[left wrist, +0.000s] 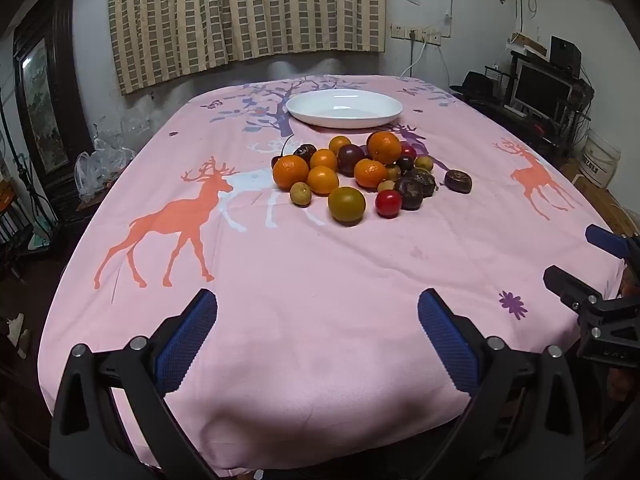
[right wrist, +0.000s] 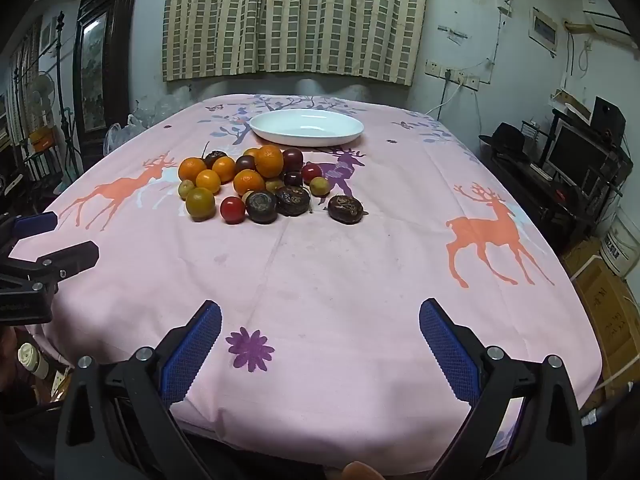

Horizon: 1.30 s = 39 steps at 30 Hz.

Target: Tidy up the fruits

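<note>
Both the left tongs (left wrist: 318, 316) and right tongs (right wrist: 320, 326) hover wide and empty near the bench edge, ready to move the heaped mixed fruits (left wrist: 360, 172) into the empty white oval plate (left wrist: 344, 108).

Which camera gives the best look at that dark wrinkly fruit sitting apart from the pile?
The right wrist view: the dark wrinkled fruit sits nearer, larger, with clear cloth all round it. In the left wrist view the same fruit is smaller and farther off, at the pile's right edge, though still unblocked.
</note>
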### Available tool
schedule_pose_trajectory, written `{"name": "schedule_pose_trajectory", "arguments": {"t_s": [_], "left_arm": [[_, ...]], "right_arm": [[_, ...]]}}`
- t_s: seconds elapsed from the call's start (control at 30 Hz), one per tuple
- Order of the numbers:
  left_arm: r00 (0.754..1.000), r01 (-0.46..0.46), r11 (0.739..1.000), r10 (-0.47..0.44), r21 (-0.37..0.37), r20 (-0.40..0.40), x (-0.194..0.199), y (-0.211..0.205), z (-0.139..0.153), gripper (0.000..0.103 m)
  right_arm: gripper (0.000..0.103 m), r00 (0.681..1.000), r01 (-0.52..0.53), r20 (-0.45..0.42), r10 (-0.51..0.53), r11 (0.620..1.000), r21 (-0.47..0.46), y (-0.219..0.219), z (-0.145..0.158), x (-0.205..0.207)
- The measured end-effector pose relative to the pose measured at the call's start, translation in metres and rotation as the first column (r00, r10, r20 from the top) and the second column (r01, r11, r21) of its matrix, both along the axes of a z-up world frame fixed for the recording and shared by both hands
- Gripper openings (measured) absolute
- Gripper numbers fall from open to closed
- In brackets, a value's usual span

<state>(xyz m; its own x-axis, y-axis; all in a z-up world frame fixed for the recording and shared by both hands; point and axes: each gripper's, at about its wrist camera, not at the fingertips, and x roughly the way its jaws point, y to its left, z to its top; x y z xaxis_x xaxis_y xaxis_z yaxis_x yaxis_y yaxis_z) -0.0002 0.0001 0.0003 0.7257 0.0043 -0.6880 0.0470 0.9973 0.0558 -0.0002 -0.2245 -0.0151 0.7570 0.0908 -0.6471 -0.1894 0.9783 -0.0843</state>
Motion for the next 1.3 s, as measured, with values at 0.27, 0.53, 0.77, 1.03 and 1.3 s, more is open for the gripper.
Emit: {"name": "schedule_pose_trajectory", "arguments": {"t_s": [0.27,0.53,0.77,1.03,1.3], "left_arm": [[1.0,-0.011,1.0,0.011,-0.007,-0.008,0.0,0.0051,0.0052,0.099],[1.0,-0.018,1.0,0.018,-0.023,-0.017,0.0,0.0077,0.0003,0.099],[1.0,-0.014,1.0,0.014,-0.02,-0.016,-0.0009,0.0082,0.0015,0.099],[1.0,-0.017,1.0,0.017,-0.018,-0.016,-0.0013,0.0077,0.0024,0.099],[1.0,-0.016,1.0,0.016,-0.017,-0.015,-0.0017,0.0075,0.0026,0.099]], "right_arm": [[0.099,1.0,0.0,0.012,0.0,1.0,-0.009,0.0018,0.0004,-0.0007],[0.099,1.0,-0.007,0.013,0.007,1.0,-0.009,0.0004,-0.0011,0.0003],[0.099,1.0,-0.008,0.014,0.008,1.0,-0.009,0.0034,0.0005,-0.0014],[0.099,1.0,-0.008,0.014,0.008,1.0,-0.009,0.0036,0.0001,-0.0016],[0.099,1.0,-0.008,0.014,0.008,1.0,-0.009,0.0042,0.0002,-0.0017]]}}
